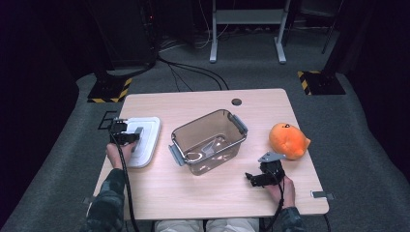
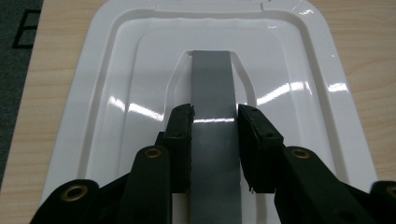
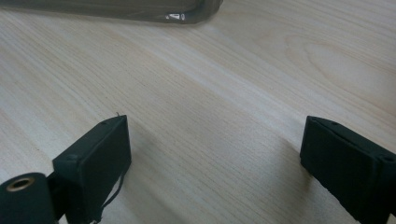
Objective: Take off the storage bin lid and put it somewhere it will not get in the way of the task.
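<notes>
Bright table in a dark room, soft focus up close

Overhead light falls on the wooden table (image 1: 203, 193) while the surroundings sink into black. White glare streaks cross the glossy lid (image 2: 116, 93) in the left gripper view; the right gripper view shows soft shadows on the wood and slightly blurred jaws.

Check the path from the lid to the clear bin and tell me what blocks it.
Nothing visible does. The left gripper is shut on the grey handle of the white lid, and bare table lies between it and the open bin. The plush sits beyond the bin.
</notes>
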The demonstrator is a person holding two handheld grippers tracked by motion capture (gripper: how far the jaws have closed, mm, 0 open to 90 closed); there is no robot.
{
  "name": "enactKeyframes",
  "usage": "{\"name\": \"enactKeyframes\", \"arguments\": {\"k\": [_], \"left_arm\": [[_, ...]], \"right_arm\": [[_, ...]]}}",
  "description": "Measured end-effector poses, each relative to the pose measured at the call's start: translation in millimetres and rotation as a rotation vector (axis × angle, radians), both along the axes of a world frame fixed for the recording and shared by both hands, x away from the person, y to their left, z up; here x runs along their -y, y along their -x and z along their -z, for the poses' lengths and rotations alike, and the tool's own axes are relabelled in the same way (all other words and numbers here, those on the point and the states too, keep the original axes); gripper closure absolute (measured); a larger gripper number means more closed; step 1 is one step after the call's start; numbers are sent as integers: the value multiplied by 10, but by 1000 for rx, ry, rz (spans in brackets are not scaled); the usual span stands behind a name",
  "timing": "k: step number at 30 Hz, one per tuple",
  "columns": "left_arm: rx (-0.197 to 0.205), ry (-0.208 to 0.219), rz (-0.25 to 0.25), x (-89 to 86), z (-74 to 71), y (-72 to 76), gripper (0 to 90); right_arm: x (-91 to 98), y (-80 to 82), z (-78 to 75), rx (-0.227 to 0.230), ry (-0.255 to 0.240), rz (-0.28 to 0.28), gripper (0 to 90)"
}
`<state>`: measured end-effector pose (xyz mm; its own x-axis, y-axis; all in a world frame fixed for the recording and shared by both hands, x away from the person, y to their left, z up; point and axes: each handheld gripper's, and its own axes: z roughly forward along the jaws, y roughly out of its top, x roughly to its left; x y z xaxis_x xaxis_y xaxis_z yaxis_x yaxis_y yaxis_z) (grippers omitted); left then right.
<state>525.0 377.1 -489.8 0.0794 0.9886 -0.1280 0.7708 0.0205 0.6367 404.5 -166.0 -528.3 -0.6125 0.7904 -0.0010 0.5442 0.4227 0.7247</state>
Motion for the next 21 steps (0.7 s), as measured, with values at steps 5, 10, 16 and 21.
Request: {"name": "enactKeyframes", "arguments": {"k": [5, 10, 16, 21], "left_arm": [[2, -9, -12, 29, 93, -17, 666], [2, -32, -5, 50, 97, -10, 665], [8, -20, -4, 61, 99, -30, 567], [11, 1, 24, 53, 74, -5, 328]], "right_arm": [[1, -2, 0, 2, 1, -2, 81], [3, -3, 0, 3, 2, -4, 81], [2, -2, 0, 2, 1, -2, 81], [3, -3, 0, 2, 1, -3, 81]]}}
